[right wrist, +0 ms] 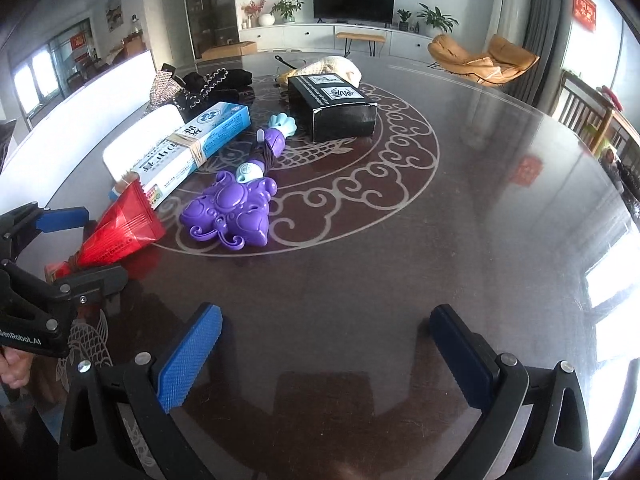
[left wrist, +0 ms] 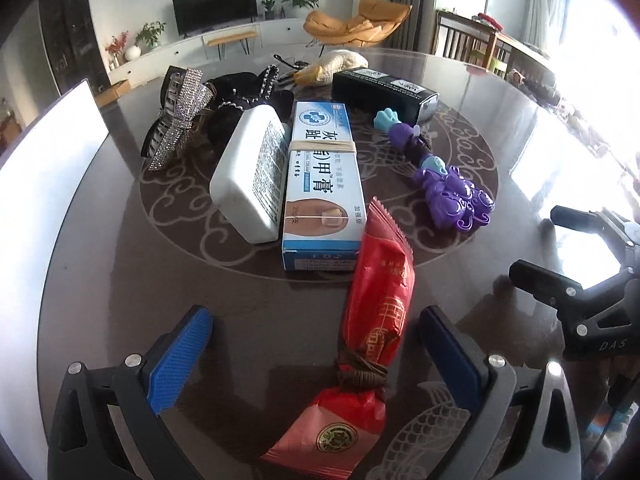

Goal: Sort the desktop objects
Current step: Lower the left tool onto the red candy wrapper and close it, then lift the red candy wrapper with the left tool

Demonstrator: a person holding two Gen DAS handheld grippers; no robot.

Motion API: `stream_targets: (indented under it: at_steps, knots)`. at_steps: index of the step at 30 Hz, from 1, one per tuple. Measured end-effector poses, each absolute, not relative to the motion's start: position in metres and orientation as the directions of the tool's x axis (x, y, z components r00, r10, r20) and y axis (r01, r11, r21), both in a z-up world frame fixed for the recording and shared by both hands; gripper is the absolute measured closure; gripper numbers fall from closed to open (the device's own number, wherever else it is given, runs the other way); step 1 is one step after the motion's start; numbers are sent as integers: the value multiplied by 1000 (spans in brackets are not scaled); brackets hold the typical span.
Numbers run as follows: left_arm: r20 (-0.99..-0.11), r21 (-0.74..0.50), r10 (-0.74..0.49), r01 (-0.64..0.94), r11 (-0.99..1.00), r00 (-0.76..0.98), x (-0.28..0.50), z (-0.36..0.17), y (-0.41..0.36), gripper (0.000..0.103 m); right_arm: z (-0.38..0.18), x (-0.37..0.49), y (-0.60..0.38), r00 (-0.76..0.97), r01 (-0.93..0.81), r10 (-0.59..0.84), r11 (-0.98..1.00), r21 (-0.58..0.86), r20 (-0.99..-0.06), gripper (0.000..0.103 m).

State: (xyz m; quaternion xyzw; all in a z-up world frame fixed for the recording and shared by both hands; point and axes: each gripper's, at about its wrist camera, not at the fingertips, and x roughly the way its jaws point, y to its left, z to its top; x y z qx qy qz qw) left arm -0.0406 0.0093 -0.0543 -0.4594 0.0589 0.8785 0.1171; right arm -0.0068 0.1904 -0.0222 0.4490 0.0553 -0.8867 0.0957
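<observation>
A red snack packet tied with brown cord lies on the dark round table, between the open fingers of my left gripper. Beyond it lie a blue-and-white cream box, a white bottle, a purple toy, a black box, a rhinestone hair clip and black hair accessories. My right gripper is open and empty over bare table, right of the purple toy and the red packet. The left gripper also shows in the right wrist view.
A yellow and white object lies at the far side of the table behind the black box. A white panel stands at the table's left edge. Chairs, a TV and cabinets stand beyond the table.
</observation>
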Motion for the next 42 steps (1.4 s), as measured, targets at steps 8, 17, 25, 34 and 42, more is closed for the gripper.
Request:
stream_targets:
  at_steps: [8,17,25,34,42]
  knots:
    - [-825,2,129,-232,-973,-550,-46,-54,11,0,-21,-5,192,-578,218,-122,-976,-9,-807,0]
    - [-802,10,141,-250,-968,-580,-35,-44,9,78,-21,-5,192,-579,218,-123,-976,-8,-806,0]
    - [-801,-29,80,-96,-995,-593,-34,-45,-46,79,-21,-5,192,-579,218,-123,-976,-8,-806,0]
    - [-789,-93,54,33,-995,-612,-50,-48,-94,79,-21,-5,192,-580,218,-123,-976,-8,-806,0]
    - [-785,22,5,-36,-999,-619,-57,-55,-69,23,-21,-5,192,-580,218,-123,-976,-8,-805,0]
